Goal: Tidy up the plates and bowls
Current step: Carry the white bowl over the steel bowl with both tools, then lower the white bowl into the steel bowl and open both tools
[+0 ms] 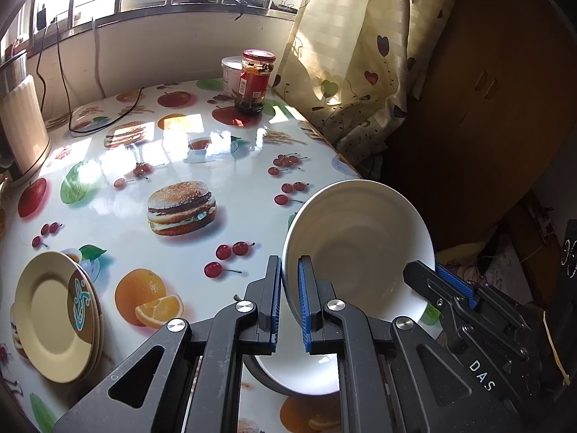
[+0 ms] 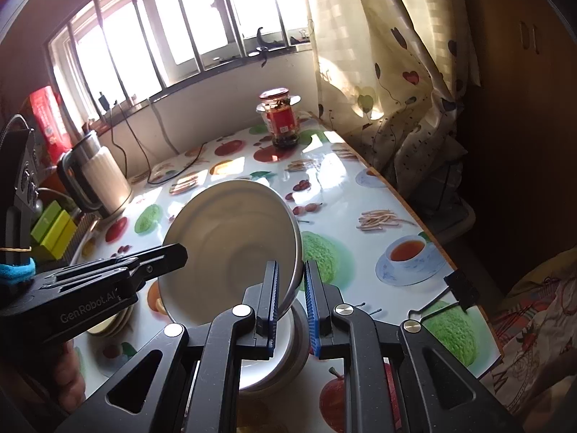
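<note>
Glossy food-print tablecloth (image 1: 187, 144), window behind. One white bowl (image 1: 360, 238) tilted above another white bowl (image 1: 303, 375) at near edge. Left gripper (image 1: 289, 299) and right gripper (image 2: 291, 303) both clamped nearly shut on tilted bowl's rim. Two stacked yellow plates (image 1: 50, 317) near left; one jar (image 1: 256, 81) far.

Food-print table (image 1: 223, 166): jar (image 1: 255, 81), kettle (image 1: 21, 126), stacked plates (image 1: 54, 317)

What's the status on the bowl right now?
Left gripper and right gripper both shut on the white bowl's rim, opposite sides. Bowl tilted, above another bowl on the table. Plates stacked to the left. Nothing in the way.
</note>
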`<state>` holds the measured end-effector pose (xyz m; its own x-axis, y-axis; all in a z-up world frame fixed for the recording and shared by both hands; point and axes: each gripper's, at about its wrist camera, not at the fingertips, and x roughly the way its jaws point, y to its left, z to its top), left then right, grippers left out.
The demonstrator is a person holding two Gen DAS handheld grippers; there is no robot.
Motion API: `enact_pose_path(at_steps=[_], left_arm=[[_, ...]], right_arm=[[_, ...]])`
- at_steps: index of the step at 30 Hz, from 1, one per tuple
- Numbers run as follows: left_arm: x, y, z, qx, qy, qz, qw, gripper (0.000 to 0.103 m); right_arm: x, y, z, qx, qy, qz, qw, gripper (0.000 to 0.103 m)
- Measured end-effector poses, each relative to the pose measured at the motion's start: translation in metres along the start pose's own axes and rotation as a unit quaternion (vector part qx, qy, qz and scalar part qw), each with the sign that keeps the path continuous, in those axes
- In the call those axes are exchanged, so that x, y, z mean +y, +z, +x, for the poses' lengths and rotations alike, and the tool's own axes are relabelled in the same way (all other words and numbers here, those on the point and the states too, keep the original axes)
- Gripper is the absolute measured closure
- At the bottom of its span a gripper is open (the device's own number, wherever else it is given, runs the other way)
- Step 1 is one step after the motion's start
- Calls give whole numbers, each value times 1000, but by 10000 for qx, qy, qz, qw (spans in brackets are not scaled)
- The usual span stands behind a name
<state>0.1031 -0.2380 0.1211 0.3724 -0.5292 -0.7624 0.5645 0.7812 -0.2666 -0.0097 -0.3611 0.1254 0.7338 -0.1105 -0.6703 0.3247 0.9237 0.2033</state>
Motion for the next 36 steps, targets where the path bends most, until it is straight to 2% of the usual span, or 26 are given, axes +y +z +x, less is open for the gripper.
enact_pose_path(at_steps=[20,36], left_arm=[[15,-29,0,215,113,-170,9996,93],[17,-36,7,369,205,-210,9989,93]], right_arm=[[13,-25,6,265,126,-65,9995,89],[13,-34,17,461,158,-50,9988,89]])
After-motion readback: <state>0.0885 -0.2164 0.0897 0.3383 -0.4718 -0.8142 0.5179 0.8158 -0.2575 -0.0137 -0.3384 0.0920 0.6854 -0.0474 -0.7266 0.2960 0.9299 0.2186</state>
